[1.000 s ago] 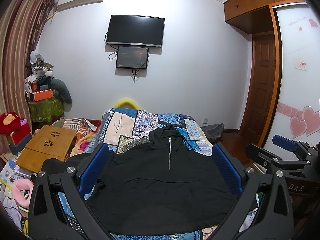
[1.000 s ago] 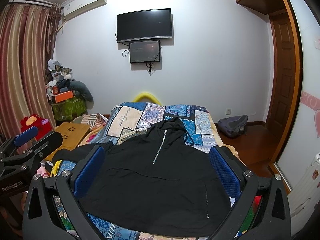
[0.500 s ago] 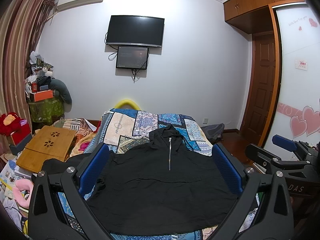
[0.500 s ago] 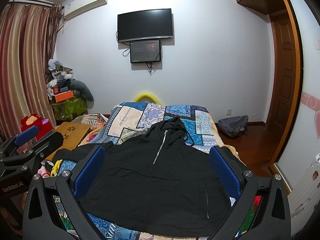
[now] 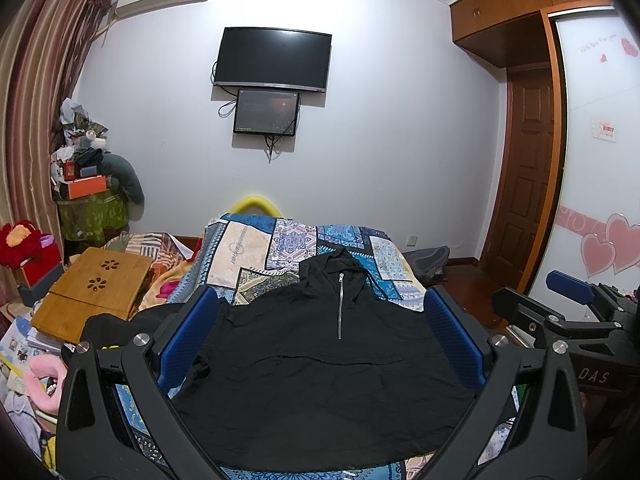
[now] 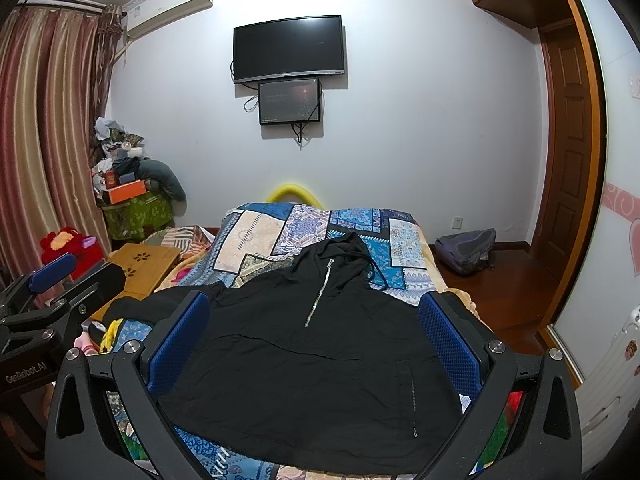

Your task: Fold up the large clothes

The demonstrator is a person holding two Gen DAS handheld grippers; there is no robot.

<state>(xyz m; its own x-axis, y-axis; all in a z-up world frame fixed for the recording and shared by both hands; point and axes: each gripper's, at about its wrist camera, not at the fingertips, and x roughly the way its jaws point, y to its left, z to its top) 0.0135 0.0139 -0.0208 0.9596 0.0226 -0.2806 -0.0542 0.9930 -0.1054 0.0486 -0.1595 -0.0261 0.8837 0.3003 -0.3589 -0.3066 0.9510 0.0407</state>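
A black hooded pullover point(image 5: 320, 368) is lying spread flat, zipper up, on a bed with a patchwork bedspread point(image 5: 256, 248). The left gripper point(image 5: 320, 336) and right gripper point(image 6: 316, 332) are hovering above its lower half, each with blue-padded fingers point(image 5: 188, 336) spread wide, framing the garment without touching it.

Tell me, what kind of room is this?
Most likely a bedroom. There's a bed with a patchwork cover, a black hoodie laid flat on it, a TV on the wall and a wardrobe with heart stickers.
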